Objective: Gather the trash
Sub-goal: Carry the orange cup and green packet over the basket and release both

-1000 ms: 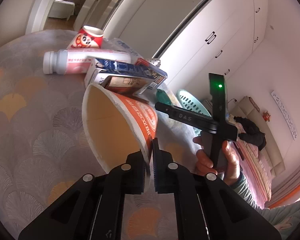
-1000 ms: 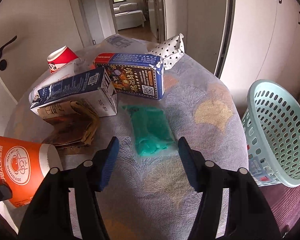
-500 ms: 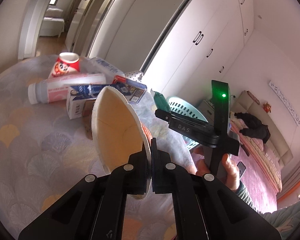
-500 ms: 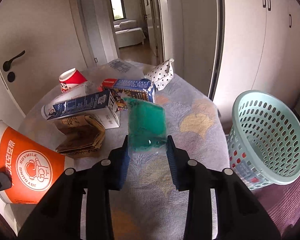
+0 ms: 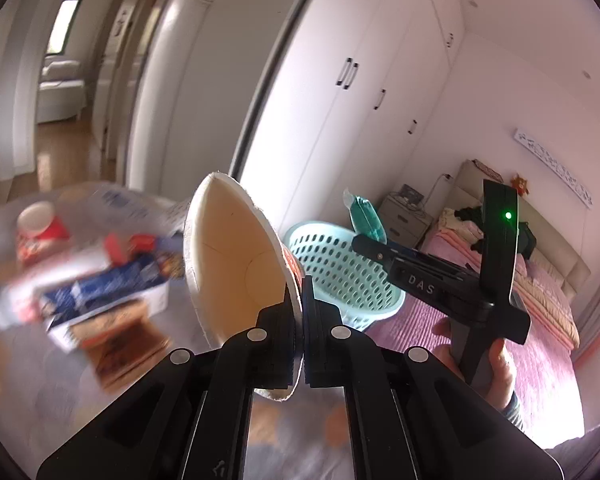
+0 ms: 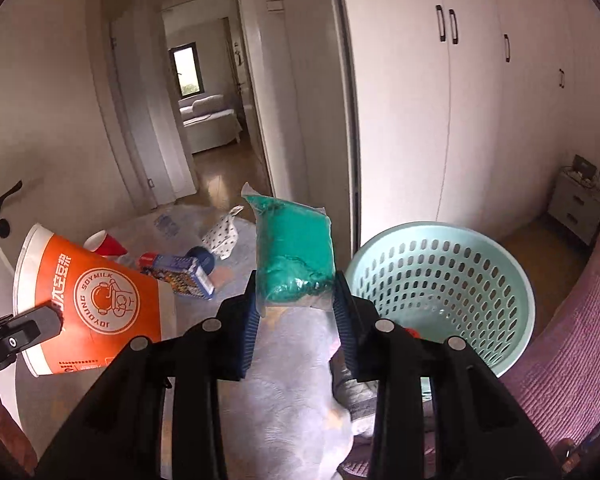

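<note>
My left gripper (image 5: 302, 312) is shut on the rim of an orange soymilk paper cup (image 5: 236, 256), held in the air above the table; the cup also shows in the right wrist view (image 6: 96, 296). My right gripper (image 6: 296, 312) is shut on a clear bag of green stuff (image 6: 294, 252), lifted off the table; the bag also shows in the left wrist view (image 5: 366, 218). A pale green perforated basket (image 6: 448, 284) stands right of the table, also seen in the left wrist view (image 5: 340, 276).
On the round patterned table (image 6: 284, 400) lie a red cup (image 5: 40, 226), a white bottle (image 5: 16, 300), blue cartons (image 5: 112, 292), a brown packet (image 5: 120, 340) and a dotted bag (image 6: 222, 236). A pink bed (image 5: 540, 340) is at right; white wardrobes stand behind.
Both grippers have risen and swung right toward the basket, carrying the cup and the green bag. The right gripper closed on the bag and lifted it off the table.
</note>
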